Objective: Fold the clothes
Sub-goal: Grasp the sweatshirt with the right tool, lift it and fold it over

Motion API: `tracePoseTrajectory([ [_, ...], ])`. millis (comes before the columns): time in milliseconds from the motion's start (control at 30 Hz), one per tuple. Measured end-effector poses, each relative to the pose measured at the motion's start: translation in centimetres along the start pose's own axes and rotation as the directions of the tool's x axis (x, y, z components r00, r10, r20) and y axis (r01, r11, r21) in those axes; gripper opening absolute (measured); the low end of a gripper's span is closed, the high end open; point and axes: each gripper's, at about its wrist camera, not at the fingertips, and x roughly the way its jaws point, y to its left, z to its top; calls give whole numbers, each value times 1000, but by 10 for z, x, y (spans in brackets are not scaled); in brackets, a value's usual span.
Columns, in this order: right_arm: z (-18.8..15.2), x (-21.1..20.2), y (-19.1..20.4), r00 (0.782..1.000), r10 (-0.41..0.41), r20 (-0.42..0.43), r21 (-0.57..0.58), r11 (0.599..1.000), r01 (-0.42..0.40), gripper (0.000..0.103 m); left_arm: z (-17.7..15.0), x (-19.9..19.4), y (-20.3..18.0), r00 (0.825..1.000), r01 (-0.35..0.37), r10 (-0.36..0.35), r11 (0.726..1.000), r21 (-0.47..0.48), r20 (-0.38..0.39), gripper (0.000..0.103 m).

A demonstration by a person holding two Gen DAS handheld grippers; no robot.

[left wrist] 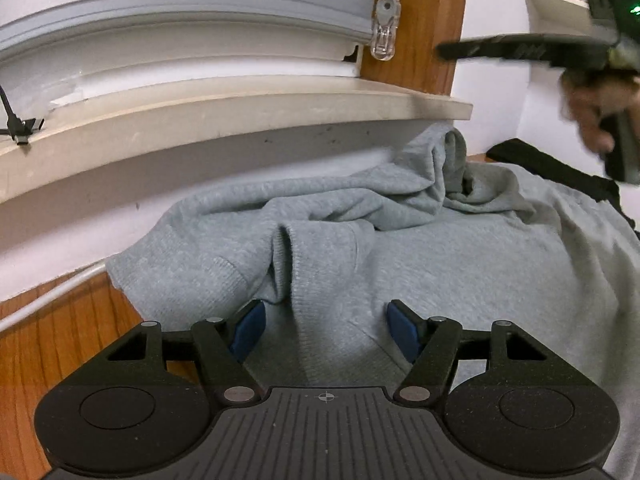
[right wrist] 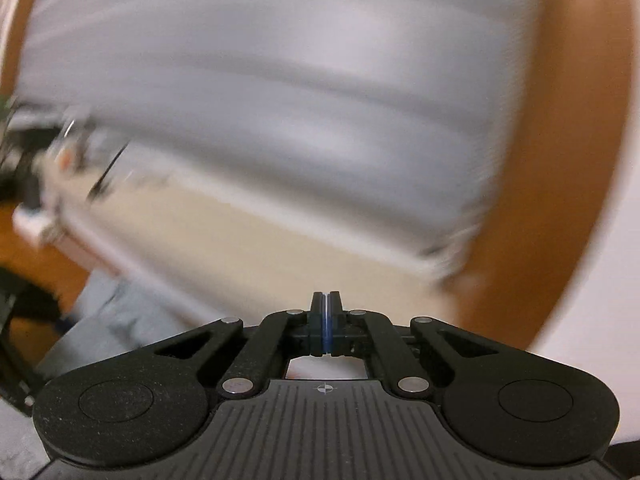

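Black grippers, blue-padded fingers [left wrist: 250,330], silver screws

The table [left wrist: 60,344] is wood with an orange-brown grain, bare only at 8 o'clock in the left wrist view and in a thin strip at 2 o'clock. A grey sweater [left wrist: 440,272] lies directly on it, covering most of the top from the centre out to 3 o'clock, rumpled into folds toward 12 o'clock against the wall. A black strap [left wrist: 560,172] lies at 2 o'clock, at the sweater's far edge. A white cable [left wrist: 52,296] runs along the table's back edge at 9 o'clock. The right wrist view is too blurred to add more.
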Motion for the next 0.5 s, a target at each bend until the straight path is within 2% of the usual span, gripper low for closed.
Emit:
tracePoseTrajectory([
  [33,1,-6,-13,1000,-7,-2,31,1000,7,0,0,0,1,1000,1,-1,1000,-3,0,72],
  [100,-4,-12,-17,1000,-3,-24,6,1000,3,1,0,0,2,1000,2,-2,1000,-7,0,73],
  [267,-25,2,17,987,114,-109,-69,990,-122,9,5,2,5,1000,-5,5,1000,-24,31,75],
  [333,-30,11,35,979,156,-131,-77,983,-167,21,6,1,9,999,2,0,999,-45,52,72],
  [400,-36,25,54,970,188,-154,-86,975,-202,38,8,-1,12,998,4,0,998,-60,63,65],
  [500,-42,51,85,952,227,-203,-97,963,-250,39,9,-3,16,997,9,-3,997,-74,78,61],
])
